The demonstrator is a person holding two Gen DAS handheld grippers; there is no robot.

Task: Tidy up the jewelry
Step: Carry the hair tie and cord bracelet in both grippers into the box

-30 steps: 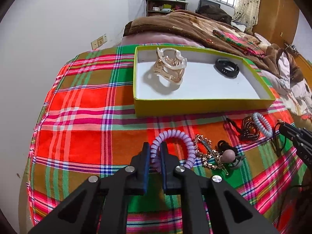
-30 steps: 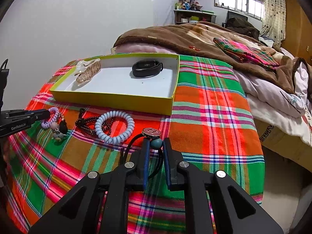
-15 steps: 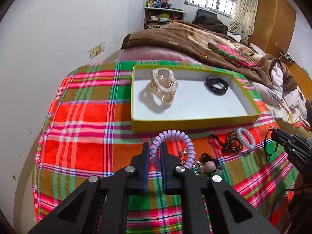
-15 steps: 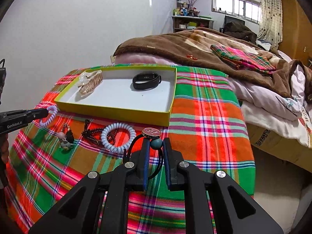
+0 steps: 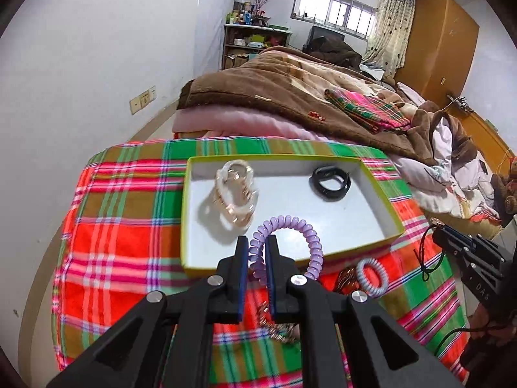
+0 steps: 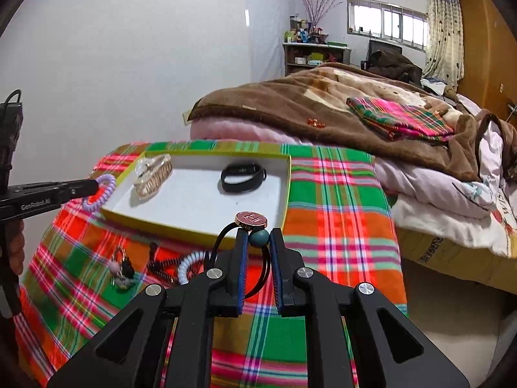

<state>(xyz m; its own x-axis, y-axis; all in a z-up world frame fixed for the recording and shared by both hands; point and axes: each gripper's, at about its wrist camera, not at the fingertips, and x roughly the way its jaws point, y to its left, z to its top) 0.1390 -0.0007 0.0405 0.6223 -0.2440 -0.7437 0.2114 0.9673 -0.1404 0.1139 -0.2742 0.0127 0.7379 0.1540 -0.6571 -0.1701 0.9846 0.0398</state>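
My left gripper (image 5: 257, 249) is shut on a purple coil hair tie (image 5: 292, 226), held in the air above the front edge of the yellow-green box (image 5: 365, 168). The box holds a clear-and-gold hair claw (image 5: 236, 190) and a black band (image 5: 329, 182). My right gripper (image 6: 258, 239) is shut on a black elastic hair tie with a teal bead (image 6: 259, 237) and a pink round charm (image 6: 251, 219), lifted in front of the box (image 6: 206, 231). The left gripper with the purple coil (image 6: 100, 192) shows at the left in the right wrist view.
On the plaid cloth (image 5: 113, 226) in front of the box lie a pale blue coil tie (image 5: 371, 276), a dark beaded piece (image 6: 164, 265), and a keychain charm (image 6: 122, 271). A bed with a brown blanket (image 5: 274, 97) lies behind. The table edge drops off to the right (image 6: 400, 258).
Both grippers have risen with their hair ties. The left one has carried the purple coil forward from the cloth to above the box's front edge.
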